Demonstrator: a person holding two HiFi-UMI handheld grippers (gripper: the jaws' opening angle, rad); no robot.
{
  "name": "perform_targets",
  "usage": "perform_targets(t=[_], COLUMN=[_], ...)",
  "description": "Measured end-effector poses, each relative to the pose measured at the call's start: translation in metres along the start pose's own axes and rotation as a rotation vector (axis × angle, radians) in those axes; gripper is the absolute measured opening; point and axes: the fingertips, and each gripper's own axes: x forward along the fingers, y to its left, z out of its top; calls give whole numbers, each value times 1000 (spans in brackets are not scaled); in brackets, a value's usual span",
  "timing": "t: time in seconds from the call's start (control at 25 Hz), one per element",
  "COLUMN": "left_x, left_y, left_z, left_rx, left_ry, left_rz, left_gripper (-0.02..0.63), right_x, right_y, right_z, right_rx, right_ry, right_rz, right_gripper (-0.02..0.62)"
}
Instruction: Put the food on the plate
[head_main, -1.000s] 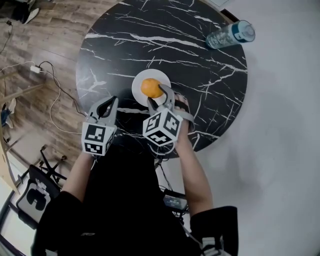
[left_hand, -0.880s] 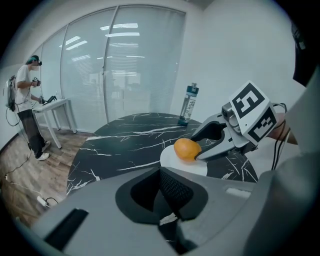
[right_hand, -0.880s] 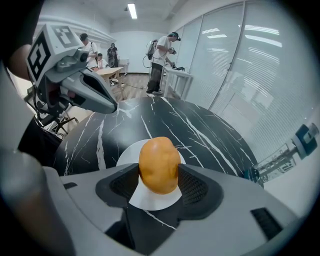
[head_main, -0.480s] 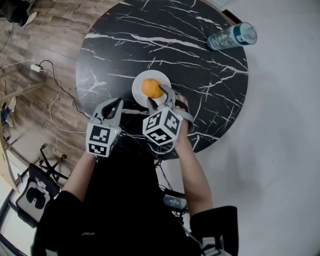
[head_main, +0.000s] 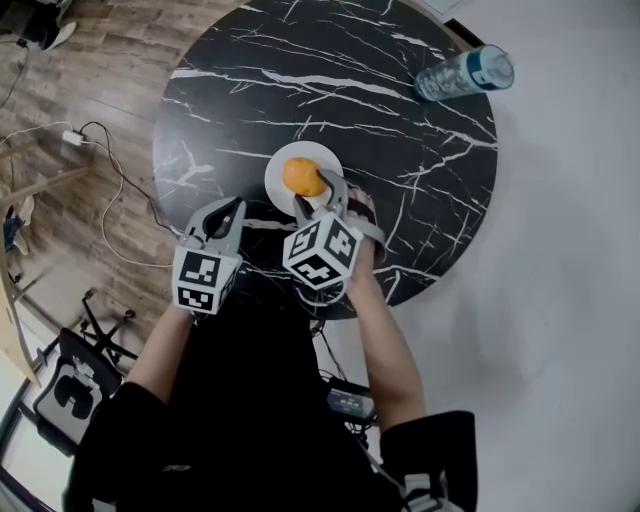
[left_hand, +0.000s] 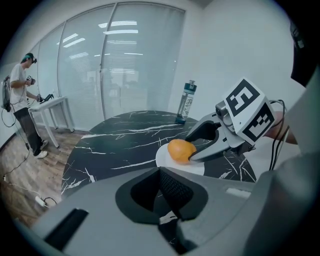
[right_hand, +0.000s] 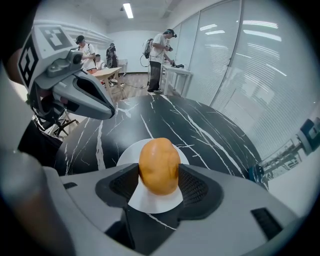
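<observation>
Right now the orange food (right_hand: 159, 165) sits squarely between the jaws of the right hand-held gripper (right_hand: 159, 186), its two flanks against the ribbed pads, so that this hand-held gripper is closed on it at a wide spread. From the right gripper view the white plate (right_hand: 131, 149) shows directly behind and below the food. The head view puts the food over the plate's middle, and the left gripper view shows it low on the plate, though I cannot tell whether it touches. The plate lies on the round black, white-veined worktop (head_main: 350, 110), on the side nearer the person.

The left hand-held gripper (left_hand: 166, 194) has its jaws together with nothing between them. It hangs over the worktop's near edge, to the left of the plate and apart from it.

As for writing, a clear bottle (head_main: 462, 70) with a blue cap stands at the worktop's far right rim, its label too small to read. The marker cube (head_main: 322, 252) on each hand-held gripper carries only black-and-white square patterns, no words
</observation>
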Motion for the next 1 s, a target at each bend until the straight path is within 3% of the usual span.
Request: perform_targets(t=[0.56, 1.0], left_x=[-3, -10], left_y=[1, -3], left_z=[1, 7], left_rx=[9, 37], left_ry=[0, -17], left_rz=[-8, -55], left_gripper=[0, 0], right_x=[1, -20], right_y=[-1, 2], right_z=[2, 7], right_rx=[15, 114], right_ry=[-9, -62], right_rz=[-15, -57], right_gripper=[238, 285])
